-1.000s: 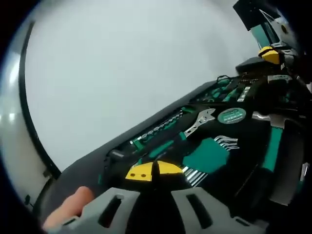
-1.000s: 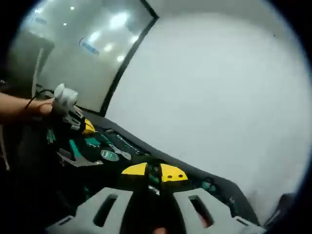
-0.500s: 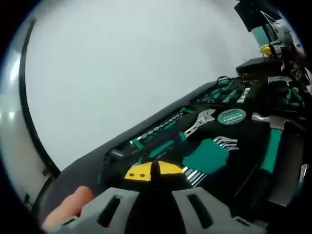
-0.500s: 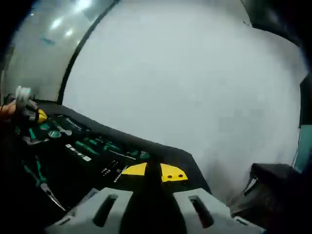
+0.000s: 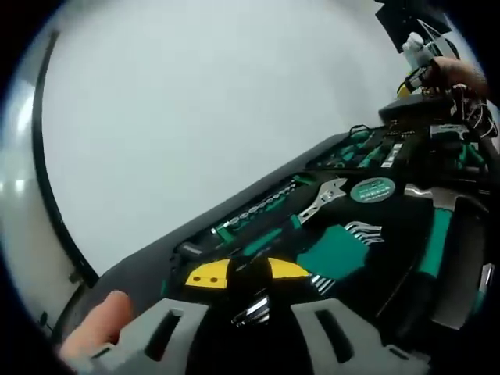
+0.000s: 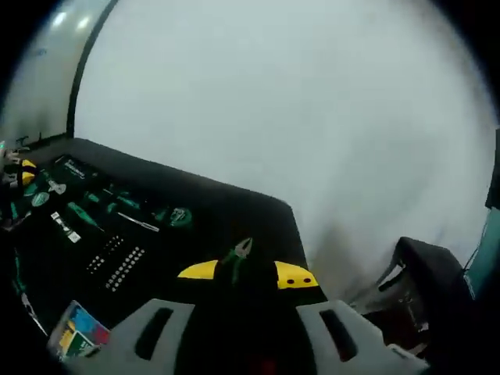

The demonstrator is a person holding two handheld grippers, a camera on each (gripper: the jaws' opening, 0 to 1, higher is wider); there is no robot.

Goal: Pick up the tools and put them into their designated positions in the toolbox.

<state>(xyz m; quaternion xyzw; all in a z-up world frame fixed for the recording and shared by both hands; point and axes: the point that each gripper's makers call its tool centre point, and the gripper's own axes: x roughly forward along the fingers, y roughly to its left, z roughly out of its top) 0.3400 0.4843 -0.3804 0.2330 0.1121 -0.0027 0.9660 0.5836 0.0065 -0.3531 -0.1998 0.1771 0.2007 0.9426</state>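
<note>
Hovering: both grippers are hanging over the open toolbox point(image 5: 195, 242), black tray w/ green-handled tools, white wall behind.
Left gripper point(image 5: 246, 273): yellow-tipped jaws are standing apart, nothing between them; a small silver bit is showing in the gap just below the tips, can't tell what it is.
Tools by left jaws: hex key set point(image 5: 340, 246) in green holder is lying just right of the tips; adjustable wrench point(image 5: 320, 197) is sitting beyond it, near the round green badge point(image 5: 373, 188); socket row point(image 5: 258, 207) is running along the tray's far edge.
Finger point(image 5: 98, 328): a fingertip is showing at lower left beside the gripper body.
Right gripper point(image 6: 247, 272): jaws are spread, gripping nothing.
Pliers point(image 6: 236, 256): green-handled, lying in the tray right between the right jaw tips, nose pointing away; contact w/ jaws can't be told.
Other: screwdrivers point(image 6: 82, 215) and bit rows are lying well left of the right jaws; person's hand point(image 5: 457, 74) w/ the other gripper is showing at the far end in left gripper view.
</note>
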